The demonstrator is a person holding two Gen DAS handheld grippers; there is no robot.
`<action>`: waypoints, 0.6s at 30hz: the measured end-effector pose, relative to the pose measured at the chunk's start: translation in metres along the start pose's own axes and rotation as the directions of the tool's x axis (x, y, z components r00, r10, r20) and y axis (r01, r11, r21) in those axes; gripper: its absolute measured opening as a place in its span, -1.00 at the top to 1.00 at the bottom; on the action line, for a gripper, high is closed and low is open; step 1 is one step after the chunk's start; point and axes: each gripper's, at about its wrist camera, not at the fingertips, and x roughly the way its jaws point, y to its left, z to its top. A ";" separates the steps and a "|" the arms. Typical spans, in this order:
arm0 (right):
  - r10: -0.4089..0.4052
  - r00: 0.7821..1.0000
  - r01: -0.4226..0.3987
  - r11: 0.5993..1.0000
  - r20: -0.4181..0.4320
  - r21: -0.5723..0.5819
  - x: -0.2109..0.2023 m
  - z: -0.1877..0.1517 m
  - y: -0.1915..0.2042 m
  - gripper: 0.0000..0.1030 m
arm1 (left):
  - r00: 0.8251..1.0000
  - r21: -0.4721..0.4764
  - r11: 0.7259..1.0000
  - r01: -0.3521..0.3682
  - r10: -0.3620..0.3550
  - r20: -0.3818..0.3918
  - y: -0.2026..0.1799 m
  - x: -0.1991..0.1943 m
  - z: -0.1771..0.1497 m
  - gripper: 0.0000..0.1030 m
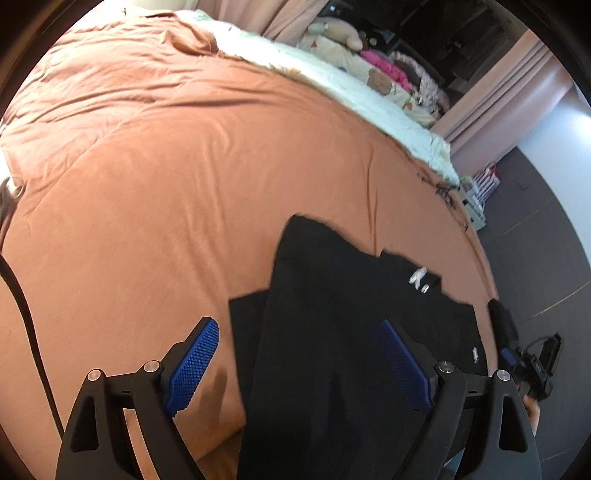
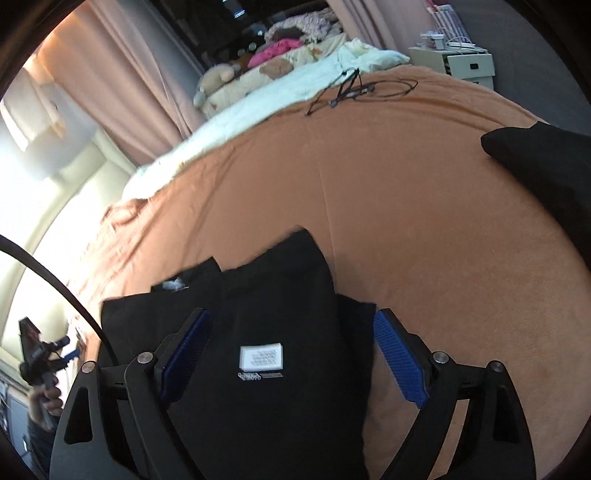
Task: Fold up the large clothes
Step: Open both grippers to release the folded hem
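Note:
A black garment (image 1: 332, 332) lies partly folded on the orange bedspread (image 1: 166, 184), near the bed's edge. My left gripper (image 1: 297, 323) hovers over it with jaws wide open; the blue pads (image 1: 195, 365) touch nothing. A white neck label (image 1: 417, 277) shows on the cloth. In the right wrist view the same black garment (image 2: 280, 295) carries a white printed patch (image 2: 260, 356). My right gripper (image 2: 291, 314) is open above it, with the cloth lying beneath and between the fingers but not pinched. Each gripper appears small in the other's view, the right gripper (image 1: 517, 360) and the left gripper (image 2: 70, 347).
Another black cloth (image 2: 546, 166) lies at the bed's right side. A tangle of thin black cables (image 2: 354, 88) rests on the bedspread beside a white blanket (image 2: 258, 99). Pillows and plush toys (image 1: 343, 33) line the far edge. A cream box (image 2: 465, 62) stands beyond.

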 end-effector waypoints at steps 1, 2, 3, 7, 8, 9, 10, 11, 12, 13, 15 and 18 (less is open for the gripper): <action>-0.008 1.000 0.008 1.000 -0.018 -0.009 0.002 -0.002 0.003 -0.73 | 1.000 -0.002 1.000 -0.008 0.008 -0.010 0.001 0.002 -0.004 -0.74; -0.012 0.999 0.012 1.000 -0.029 -0.013 0.005 0.000 0.003 -0.73 | 1.000 -0.005 1.000 -0.015 0.015 -0.019 0.002 0.004 -0.008 -0.74; -0.019 0.999 0.018 1.000 -0.045 -0.020 0.009 0.001 0.004 -0.72 | 0.999 -0.011 1.000 -0.020 0.020 -0.030 0.005 0.006 -0.014 -0.74; -0.058 0.990 0.053 0.998 -0.126 -0.047 0.036 -0.002 0.008 -0.72 | 0.995 -0.055 0.997 -0.052 0.047 -0.093 0.017 0.014 -0.041 -0.53; -0.070 0.988 0.063 0.997 -0.137 -0.051 0.042 -0.001 0.008 -0.64 | 0.991 -0.058 0.996 -0.072 0.064 -0.119 0.021 0.017 -0.050 -0.44; -0.083 0.985 0.076 0.996 -0.148 -0.056 0.052 0.004 0.009 -0.55 | 0.988 -0.056 0.995 -0.087 0.079 -0.133 0.023 0.020 -0.055 -0.35; -0.101 0.982 0.092 0.994 -0.160 -0.065 0.058 0.004 0.011 -0.37 | 0.984 -0.054 0.993 -0.108 0.099 -0.151 0.026 0.023 -0.062 -0.31; -0.117 0.979 0.106 0.992 -0.167 -0.072 0.063 0.007 0.012 -0.34 | 0.980 -0.056 0.991 -0.119 0.108 -0.169 0.027 0.025 -0.068 -0.23; -0.133 0.977 0.122 0.990 -0.166 -0.077 0.068 0.011 0.013 -0.34 | 0.977 -0.061 0.991 -0.120 0.107 -0.183 0.029 0.028 -0.072 -0.18; -0.147 0.975 0.135 0.987 -0.165 -0.082 0.071 0.014 0.014 -0.34 | 0.975 -0.066 0.991 -0.119 0.105 -0.196 0.030 0.030 -0.076 -0.18; -0.173 0.968 0.157 0.983 -0.179 -0.100 0.077 0.020 0.017 -0.34 | 0.970 -0.058 0.989 -0.137 0.122 -0.211 0.032 0.034 -0.082 -0.17; -0.217 0.959 0.195 0.972 -0.181 -0.130 0.080 0.028 0.023 -0.34 | 0.964 -0.017 0.985 -0.174 0.167 -0.206 0.028 0.037 -0.080 -0.17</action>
